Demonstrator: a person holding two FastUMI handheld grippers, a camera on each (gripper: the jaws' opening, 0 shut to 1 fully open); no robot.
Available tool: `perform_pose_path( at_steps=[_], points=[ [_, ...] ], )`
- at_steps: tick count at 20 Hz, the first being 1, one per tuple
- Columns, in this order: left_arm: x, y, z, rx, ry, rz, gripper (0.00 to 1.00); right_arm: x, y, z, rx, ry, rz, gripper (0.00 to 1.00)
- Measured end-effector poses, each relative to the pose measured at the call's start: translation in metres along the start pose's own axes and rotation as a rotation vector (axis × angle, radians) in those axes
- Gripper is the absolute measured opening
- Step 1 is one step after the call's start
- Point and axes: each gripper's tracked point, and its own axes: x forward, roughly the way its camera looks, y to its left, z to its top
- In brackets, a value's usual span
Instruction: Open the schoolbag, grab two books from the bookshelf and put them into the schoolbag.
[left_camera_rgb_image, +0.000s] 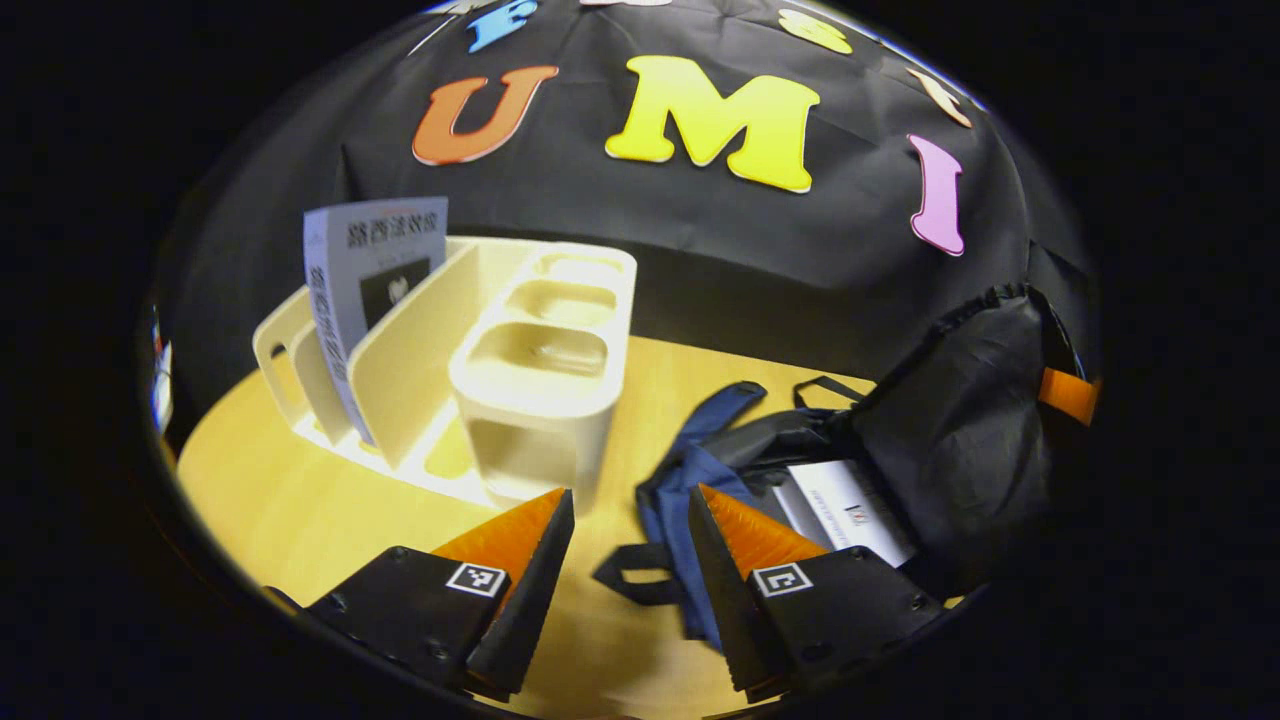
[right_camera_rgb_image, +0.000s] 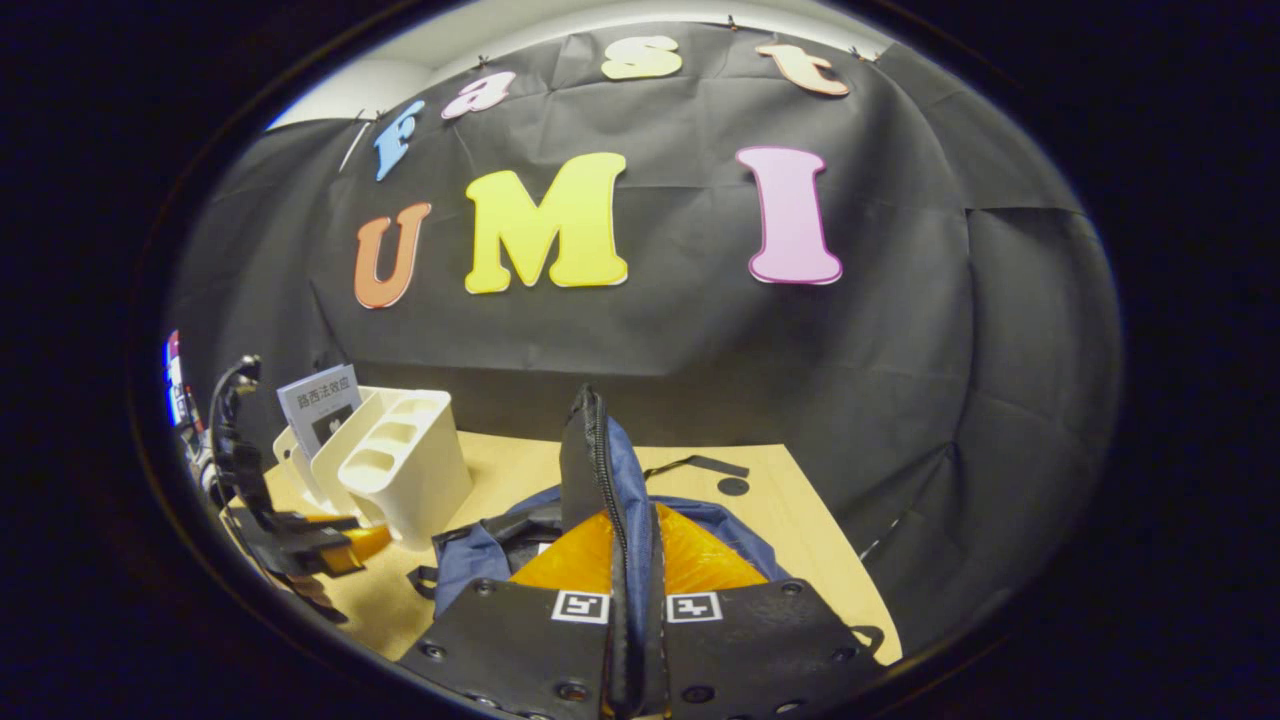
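We count one book (left_camera_rgb_image: 372, 290) standing upright in the rack (left_camera_rgb_image: 470, 370) and one book (left_camera_rgb_image: 845, 510) lying inside the open bag (left_camera_rgb_image: 900, 450). The rack sits toward the table's (left_camera_rgb_image: 280, 500) left side, the bag just beside it on the right. Our left gripper (left_camera_rgb_image: 628, 520) hovers over bare table between rack and bag, its fingers spread with nothing between them. Our right gripper (right_camera_rgb_image: 632, 590) is pressed together, pinching the bag's zippered flap (right_camera_rgb_image: 590, 450) and holding it upright. Bare table lies in front of the rack and behind the bag.
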Motion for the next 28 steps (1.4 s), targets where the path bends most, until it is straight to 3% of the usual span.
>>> perform_pose_path(
  at_steps=[6, 9, 13, 17, 20, 24, 28],
  points=[
    [-0.023, 0.072, 0.069, 0.108, -0.158, 0.082, 0.74, 0.002, 0.012, -0.007, -0.027, 0.017, -0.022, 0.06],
    [-0.027, 0.104, 0.103, 0.102, -0.204, 0.112, 0.84, 0.000, 0.013, -0.005, -0.022, 0.014, -0.036, 0.06],
    [-0.015, 0.131, 0.130, 0.065, -0.169, 0.094, 1.00, 0.001, 0.020, -0.007, -0.028, 0.022, -0.044, 0.06],
    [-0.008, 0.162, 0.176, 0.180, -0.187, 0.149, 1.00, -0.002, 0.029, -0.006, -0.024, 0.027, -0.026, 0.06],
    [0.001, 0.180, 0.194, 0.252, -0.146, 0.193, 0.98, -0.004, 0.026, -0.006, -0.021, 0.025, -0.037, 0.06],
    [0.028, 0.192, 0.207, 0.156, -0.055, 0.138, 0.97, -0.007, 0.023, -0.011, -0.014, 0.042, -0.037, 0.06],
    [0.071, 0.209, 0.193, 0.205, 0.108, 0.143, 0.98, -0.012, 0.023, -0.013, -0.012, 0.037, -0.040, 0.06]
  ],
)
